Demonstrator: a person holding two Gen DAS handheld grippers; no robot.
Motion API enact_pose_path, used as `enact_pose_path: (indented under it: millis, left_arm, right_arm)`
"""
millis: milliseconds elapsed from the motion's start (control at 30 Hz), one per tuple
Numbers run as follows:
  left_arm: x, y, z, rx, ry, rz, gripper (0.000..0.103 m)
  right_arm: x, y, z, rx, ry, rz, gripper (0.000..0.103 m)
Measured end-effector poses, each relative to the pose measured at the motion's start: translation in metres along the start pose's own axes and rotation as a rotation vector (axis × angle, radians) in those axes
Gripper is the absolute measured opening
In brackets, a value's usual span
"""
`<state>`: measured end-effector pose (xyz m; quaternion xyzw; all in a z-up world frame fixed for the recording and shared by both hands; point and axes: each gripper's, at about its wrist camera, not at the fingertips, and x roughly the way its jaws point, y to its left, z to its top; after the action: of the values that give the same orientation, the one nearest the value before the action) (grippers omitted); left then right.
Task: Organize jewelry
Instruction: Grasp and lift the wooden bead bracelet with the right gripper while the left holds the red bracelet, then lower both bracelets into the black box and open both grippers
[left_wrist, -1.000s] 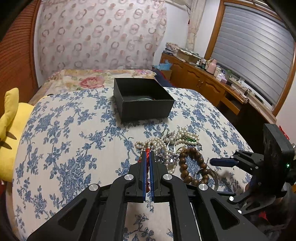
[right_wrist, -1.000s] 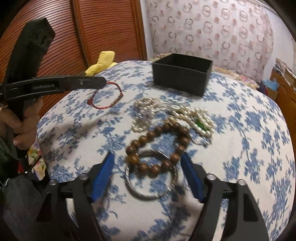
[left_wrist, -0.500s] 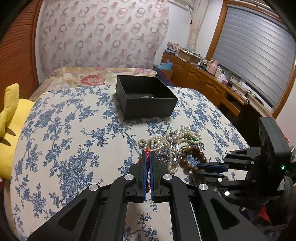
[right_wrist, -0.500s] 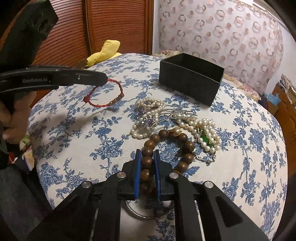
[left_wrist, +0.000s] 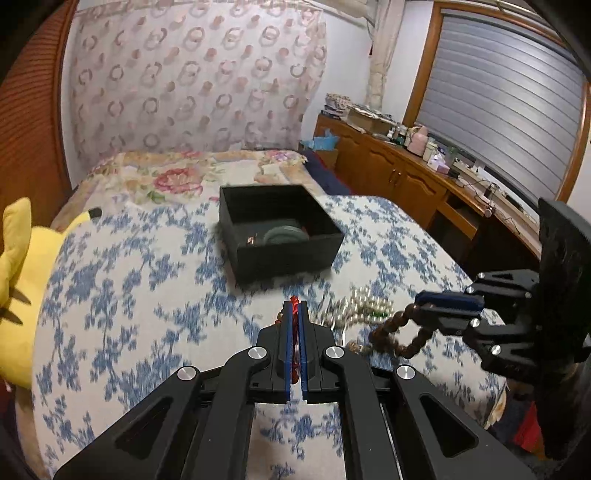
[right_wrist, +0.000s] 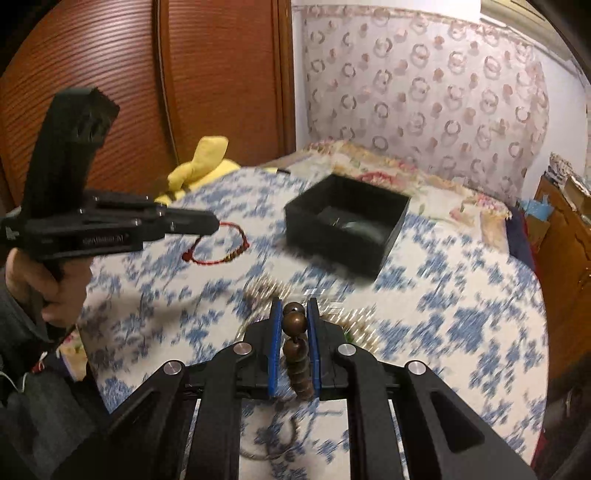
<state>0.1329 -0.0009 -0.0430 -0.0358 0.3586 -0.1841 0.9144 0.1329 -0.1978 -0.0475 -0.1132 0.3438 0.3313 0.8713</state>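
My left gripper (left_wrist: 294, 306) is shut on a red cord bracelet (left_wrist: 294, 302), which hangs from its tips in the right wrist view (right_wrist: 218, 248). My right gripper (right_wrist: 294, 308) is shut on a brown wooden bead bracelet (right_wrist: 294, 321), lifted off the bed; it dangles from that gripper in the left wrist view (left_wrist: 397, 332). An open black box (left_wrist: 280, 229) stands ahead on the blue floral bedspread (left_wrist: 122, 295) and holds a grey-green bangle (left_wrist: 284, 234). It also shows in the right wrist view (right_wrist: 351, 225). Pearl strands (left_wrist: 364, 308) lie between the grippers.
A yellow plush toy (left_wrist: 22, 280) lies at the bed's left edge. A wooden cabinet (left_wrist: 406, 184) with clutter runs along the right under the window. A metal ring (right_wrist: 273, 443) lies on the spread below my right gripper. A wooden wardrobe (right_wrist: 129, 92) stands behind.
My right gripper closed on the wooden bead bracelet and lifted it off the bed. Both grippers have moved toward the black box, the left still holding the red bracelet.
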Motion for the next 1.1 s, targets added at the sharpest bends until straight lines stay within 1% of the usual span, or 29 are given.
enact_pose_path:
  millis: [133, 333, 533, 733, 833, 1100]
  left_arm:
    - [0.005, -0.003, 0.017, 0.016, -0.014, -0.002, 0.002]
    - [0.017, -0.004, 0.041, 0.028, -0.023, -0.011, 0.002]
    - [0.034, 0.000, 0.065, 0.033, -0.023, -0.010, 0.002]
    - [0.057, 0.008, 0.087, 0.026, -0.018, -0.010, 0.002]
    - [0.074, 0.013, 0.096, 0.022, -0.007, -0.009, 0.002]
    - [0.112, 0.027, 0.101, -0.001, 0.044, -0.004, 0.002]
  right_arm:
    - [-0.008, -0.014, 0.020, -0.006, -0.035, -0.018, 0.015]
    - [-0.019, -0.029, 0.047, -0.011, -0.095, -0.021, 0.015]
    - [-0.013, -0.045, 0.079, -0.033, -0.128, -0.032, 0.015]
    - [0.004, -0.063, 0.105, -0.044, -0.141, -0.034, 0.015]
    - [0.021, -0.070, 0.119, -0.055, -0.139, -0.027, 0.015]
    - [0.069, -0.090, 0.142, -0.058, -0.104, -0.013, 0.015]
